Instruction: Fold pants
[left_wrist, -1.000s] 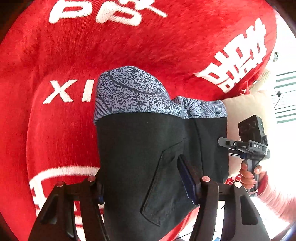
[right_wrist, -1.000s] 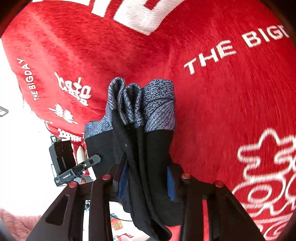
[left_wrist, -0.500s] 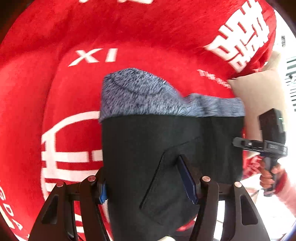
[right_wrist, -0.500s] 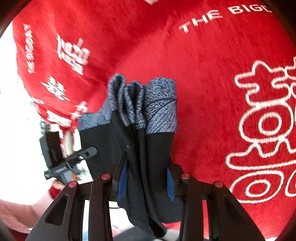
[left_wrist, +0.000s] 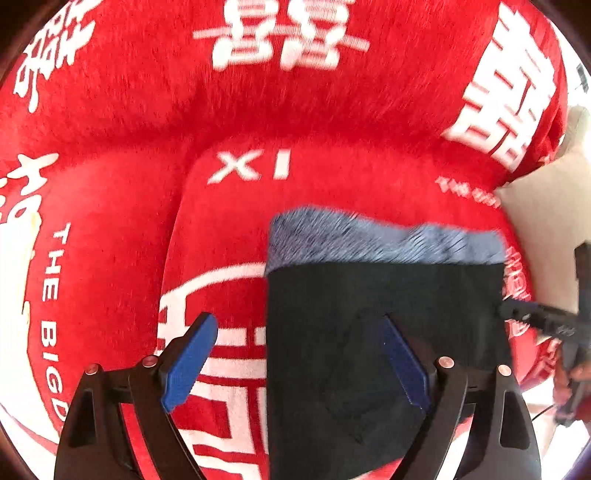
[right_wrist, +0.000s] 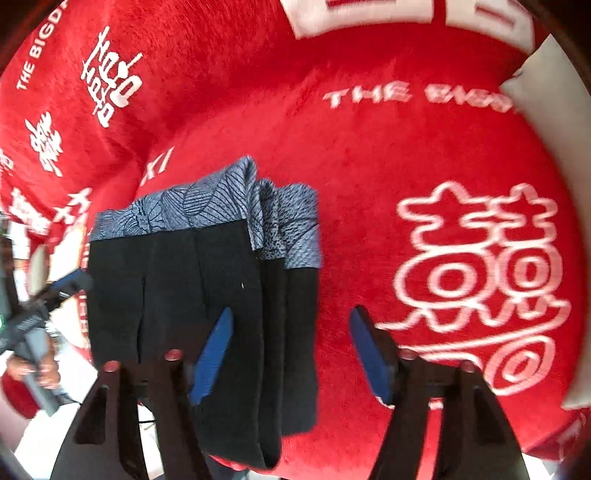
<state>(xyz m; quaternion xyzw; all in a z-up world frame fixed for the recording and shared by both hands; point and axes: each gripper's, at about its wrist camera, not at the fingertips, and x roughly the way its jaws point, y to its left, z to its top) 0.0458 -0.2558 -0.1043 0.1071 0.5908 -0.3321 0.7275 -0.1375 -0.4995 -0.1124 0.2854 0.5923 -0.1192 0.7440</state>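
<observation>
- The pants (left_wrist: 384, 332) — black, with a blue-grey patterned band along their far edge — lie folded into a compact bundle on the red plush cover (left_wrist: 295, 122), on the seat part in front of the raised back.
- In the right wrist view the pants (right_wrist: 207, 280) show several stacked folds along their right side, the patterned band bunched at the far end.
- The left gripper (left_wrist: 301, 360) hangs over the bundle's left edge with its jaws spread wide; they have just been opening. One blue pad (left_wrist: 402, 365) lies against the black cloth, the other (left_wrist: 188, 363) stands clear over the cover, so nothing is pinched.
- The right gripper (right_wrist: 291, 354) straddles the bundle's right edge, jaws parted and just opening further; the left pad (right_wrist: 212, 356) is over the cloth, the right pad (right_wrist: 369, 358) over bare cover.
- White letters and characters are printed across the cover (right_wrist: 406, 155).
- A person's hand (right_wrist: 33, 369) holds the other gripper's handle at the left edge of the right wrist view.
</observation>
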